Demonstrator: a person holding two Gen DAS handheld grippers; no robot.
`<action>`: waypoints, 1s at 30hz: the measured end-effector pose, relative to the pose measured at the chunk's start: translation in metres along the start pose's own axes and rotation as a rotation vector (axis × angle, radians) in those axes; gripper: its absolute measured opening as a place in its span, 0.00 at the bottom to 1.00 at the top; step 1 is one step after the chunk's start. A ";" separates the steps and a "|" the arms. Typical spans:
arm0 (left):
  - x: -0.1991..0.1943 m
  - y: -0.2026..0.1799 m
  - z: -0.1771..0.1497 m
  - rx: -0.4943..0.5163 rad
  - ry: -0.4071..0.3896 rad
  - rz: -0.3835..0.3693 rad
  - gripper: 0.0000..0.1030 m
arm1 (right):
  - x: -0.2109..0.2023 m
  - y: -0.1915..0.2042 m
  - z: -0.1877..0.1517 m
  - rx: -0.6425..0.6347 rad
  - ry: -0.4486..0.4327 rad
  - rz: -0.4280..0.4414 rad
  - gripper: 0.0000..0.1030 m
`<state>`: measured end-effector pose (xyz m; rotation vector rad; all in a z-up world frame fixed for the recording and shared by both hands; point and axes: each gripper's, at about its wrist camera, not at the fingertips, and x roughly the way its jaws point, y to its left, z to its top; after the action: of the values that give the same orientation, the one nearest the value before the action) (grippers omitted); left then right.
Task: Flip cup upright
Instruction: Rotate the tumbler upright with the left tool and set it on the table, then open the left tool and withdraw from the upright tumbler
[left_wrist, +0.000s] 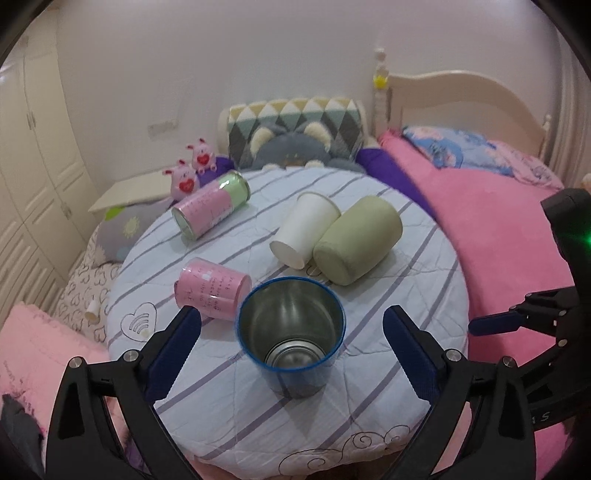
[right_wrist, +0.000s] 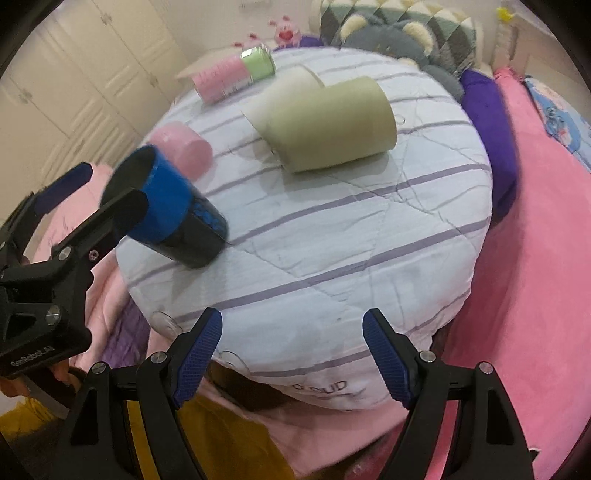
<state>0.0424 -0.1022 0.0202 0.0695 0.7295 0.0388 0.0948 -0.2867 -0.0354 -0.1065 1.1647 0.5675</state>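
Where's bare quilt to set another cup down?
Free: the striped quilt's near right, between the blue metal cup and the lying olive-green cup. Crowded: the far half, white paper cup touching the olive one, pink cup, pink-green can.

Between the left gripper's (left_wrist: 291, 339) spread fingers (left_wrist: 173, 354), standing on the quilt (left_wrist: 406, 295): the metal cup (left_wrist: 291, 332). Just beyond the left fingertip, lying on its side: a small cup (left_wrist: 212, 288). Farther ahead, side by side and touching: a paper cup (left_wrist: 304, 229) and a mug (left_wrist: 356, 245). Beyond, toward the left: a can (left_wrist: 210, 210).
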 end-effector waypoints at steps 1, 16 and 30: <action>-0.003 0.003 -0.003 -0.002 -0.014 -0.002 0.97 | -0.002 0.004 -0.004 -0.001 -0.028 -0.016 0.78; -0.029 0.041 -0.036 -0.047 -0.264 -0.070 1.00 | -0.027 0.062 -0.050 -0.007 -0.517 -0.236 0.78; -0.034 0.048 -0.052 -0.037 -0.369 -0.102 1.00 | -0.041 0.086 -0.083 0.027 -0.833 -0.424 0.78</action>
<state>-0.0182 -0.0536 0.0081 0.0031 0.3626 -0.0567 -0.0268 -0.2583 -0.0145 -0.0777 0.3175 0.1727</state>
